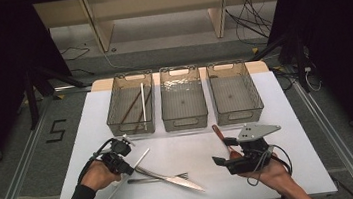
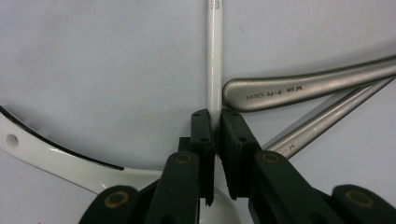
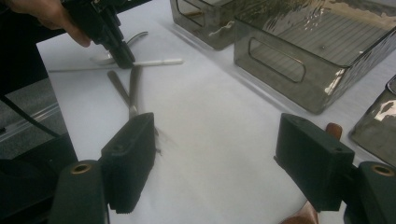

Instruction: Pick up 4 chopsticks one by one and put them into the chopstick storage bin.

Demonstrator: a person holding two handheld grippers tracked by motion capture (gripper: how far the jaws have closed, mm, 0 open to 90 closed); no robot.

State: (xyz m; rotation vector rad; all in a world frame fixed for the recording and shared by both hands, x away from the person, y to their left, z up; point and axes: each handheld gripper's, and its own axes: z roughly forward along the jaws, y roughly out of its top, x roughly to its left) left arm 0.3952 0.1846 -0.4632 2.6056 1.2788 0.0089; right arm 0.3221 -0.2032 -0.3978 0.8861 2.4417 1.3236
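- White sheet covers the desk point(image 1: 287, 117); bare wood shows only at the far edge, behind the bins.
- Grey floor round the desk, a black "5" point(image 1: 56, 131) marked on it off the left edge; metal rails run along both sides. Black curtains left & right, pale wooden shelving point(image 1: 154, 11) at the back w/ loose cables on the floor by it.
- Three clear smoky plastic bins in a row along the far edge: left bin point(image 1: 130, 103) holds chopsticks, one white & a couple dark; middle bin point(image 1: 182, 98) & right bin point(image 1: 234, 92) hold nothing I can make out.
- Left gripper point(image 1: 128, 166) near the front-left corner, jaws pinched tight on a white chopstick point(image 2: 214, 51). In the left gripper view the stick runs straight up from between the pads, lying on the sheet. No earlier pic, so just the clamp as seen.
- White ceramic spoon point(image 2: 56, 158) lies just beside those jaws, partly under them.
- Steel knife point(image 1: 171, 178) & steel fork point(image 1: 158, 178) cross each other near the front edge, centre-left; knife handle end just beside the chopstick, can't tell if touching.
- Right gripper point(image 3: 219, 163) near the front-right part of the desk, jaws spread wide, bare sheet between them.
- Brown wooden utensil point(image 1: 218, 134) lies just beside the right gripper, toward the bins; type unclear.
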